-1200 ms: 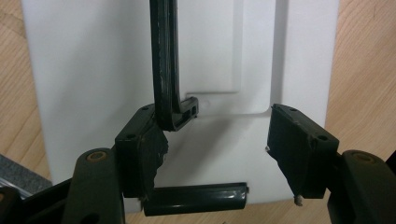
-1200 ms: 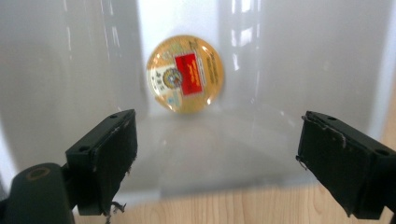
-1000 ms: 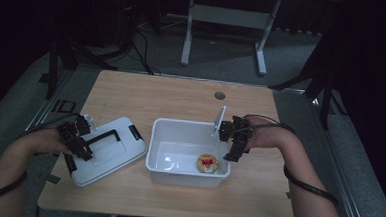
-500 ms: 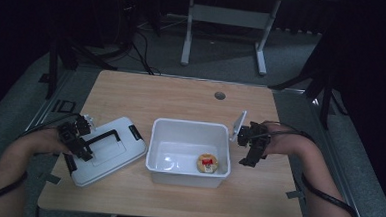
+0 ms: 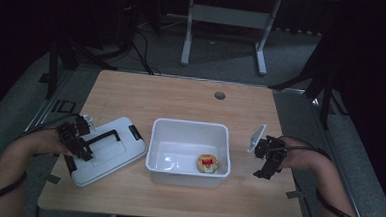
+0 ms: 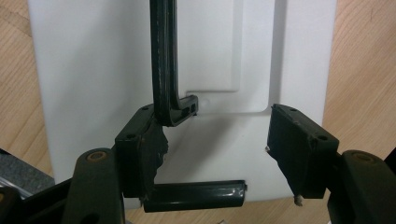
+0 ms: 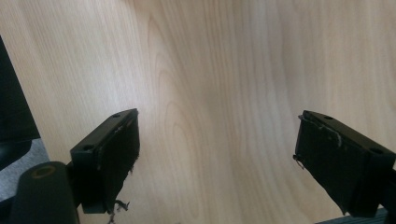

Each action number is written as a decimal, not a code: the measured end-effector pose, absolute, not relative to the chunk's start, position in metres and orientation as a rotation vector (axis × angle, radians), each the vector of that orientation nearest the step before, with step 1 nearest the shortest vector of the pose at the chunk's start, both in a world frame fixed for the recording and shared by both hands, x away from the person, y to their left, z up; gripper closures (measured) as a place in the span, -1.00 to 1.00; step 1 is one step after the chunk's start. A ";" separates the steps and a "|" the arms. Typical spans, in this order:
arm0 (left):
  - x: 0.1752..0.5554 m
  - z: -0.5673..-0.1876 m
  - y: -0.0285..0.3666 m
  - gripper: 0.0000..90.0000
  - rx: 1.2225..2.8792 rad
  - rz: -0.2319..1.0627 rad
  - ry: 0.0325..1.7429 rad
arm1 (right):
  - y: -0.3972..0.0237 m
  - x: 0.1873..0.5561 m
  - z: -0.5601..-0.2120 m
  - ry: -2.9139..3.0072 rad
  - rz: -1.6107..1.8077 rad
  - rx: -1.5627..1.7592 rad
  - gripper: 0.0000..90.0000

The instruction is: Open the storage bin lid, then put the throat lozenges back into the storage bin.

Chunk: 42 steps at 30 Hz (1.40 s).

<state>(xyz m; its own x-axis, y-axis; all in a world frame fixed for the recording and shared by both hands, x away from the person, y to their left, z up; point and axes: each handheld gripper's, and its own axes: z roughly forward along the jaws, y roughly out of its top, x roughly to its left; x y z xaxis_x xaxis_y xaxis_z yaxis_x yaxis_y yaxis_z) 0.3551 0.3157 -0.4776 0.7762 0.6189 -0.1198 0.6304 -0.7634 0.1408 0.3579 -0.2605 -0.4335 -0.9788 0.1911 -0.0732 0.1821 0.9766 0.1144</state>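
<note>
High view: left gripper (image 5: 79, 145) sits on the lid (image 5: 109, 151) at the tabletop's (image 5: 181, 95) near left, fingers apart beside its handle (image 6: 164, 65); right gripper (image 5: 268, 160) right of the bin (image 5: 189, 146), fingers apart.

The lid's (image 6: 116, 70) far end ran off the top edge in the left gripper view, and the label on the round item (image 5: 207, 163) inside the white bin (image 5: 190, 131) was too small to read.

A grey metal frame (image 5: 225, 20) stands behind the wooden table (image 5: 181, 95).

High view overhead, facing forward; claw views close, facing table (image 5: 181, 95).
</note>
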 end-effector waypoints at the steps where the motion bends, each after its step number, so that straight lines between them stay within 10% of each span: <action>1: 0.355 -0.478 0.316 -0.21 2.794 -0.095 0.997 | -0.261 0.358 -0.434 3.040 0.164 0.287 -0.70; 20: 0.357 -0.487 0.310 -0.16 2.833 -0.092 0.950 | -0.296 0.342 -0.465 3.083 0.202 0.414 -0.68; 42: 0.373 -0.493 0.298 0.82 2.969 -0.110 1.036 | -0.299 0.342 -0.472 3.108 0.191 0.456 -0.67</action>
<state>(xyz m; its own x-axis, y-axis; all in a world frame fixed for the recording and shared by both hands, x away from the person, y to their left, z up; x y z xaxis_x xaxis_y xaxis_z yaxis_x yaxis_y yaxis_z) 0.3729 0.2975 -0.4928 0.7808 0.6215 -0.0644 0.6212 -0.7832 -0.0273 0.3424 -0.2991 -0.4718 -0.9580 0.2859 0.0227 0.2865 0.9507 0.1190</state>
